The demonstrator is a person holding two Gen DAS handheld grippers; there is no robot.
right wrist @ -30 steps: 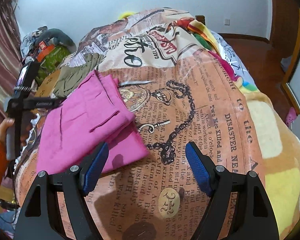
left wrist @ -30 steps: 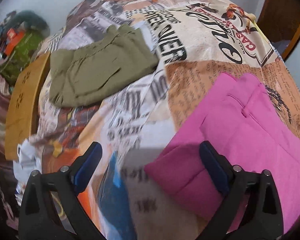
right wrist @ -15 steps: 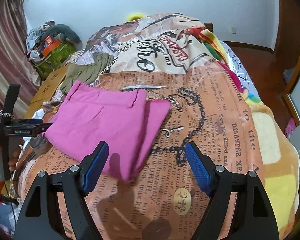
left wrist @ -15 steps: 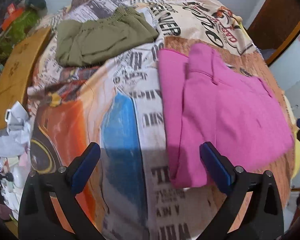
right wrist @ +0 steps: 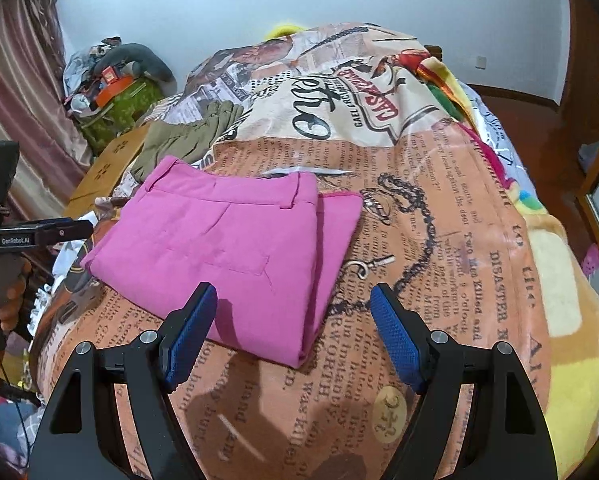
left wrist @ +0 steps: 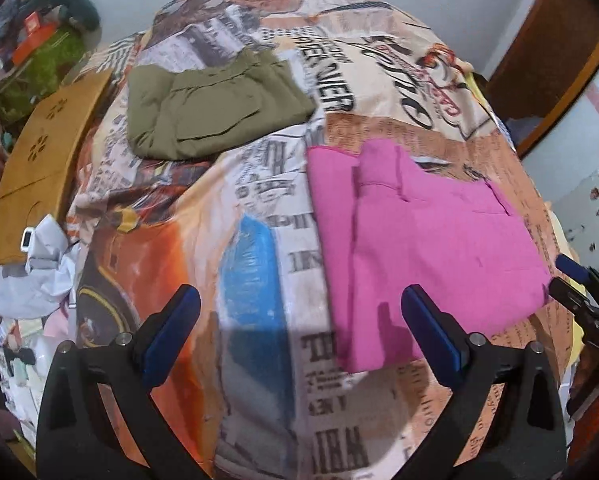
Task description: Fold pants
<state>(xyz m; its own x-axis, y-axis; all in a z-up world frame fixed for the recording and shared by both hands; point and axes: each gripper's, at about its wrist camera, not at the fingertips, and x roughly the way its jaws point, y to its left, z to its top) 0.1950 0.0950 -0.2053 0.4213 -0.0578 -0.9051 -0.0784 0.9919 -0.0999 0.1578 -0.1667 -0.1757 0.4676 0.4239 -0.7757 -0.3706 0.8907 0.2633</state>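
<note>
Folded pink pants lie flat on the printed bedspread, waistband toward the far side. My left gripper hangs open above the spread, just left of the pants' near edge, holding nothing. In the right wrist view my right gripper is open over the pants' near corner, nothing between its blue pads. The left gripper's tool shows at that view's left edge, and the right gripper's fingertip at the left wrist view's right edge.
Folded olive-green pants lie farther back on the bed. A tan wooden board and crumpled white cloth sit off the left side. Clutter is piled in the far left corner. Wooden floor lies to the right.
The left gripper has pulled back and up from the pink pants, so more of the bed shows. The pink pants now lie flat and folded. The right gripper shifted slightly.
</note>
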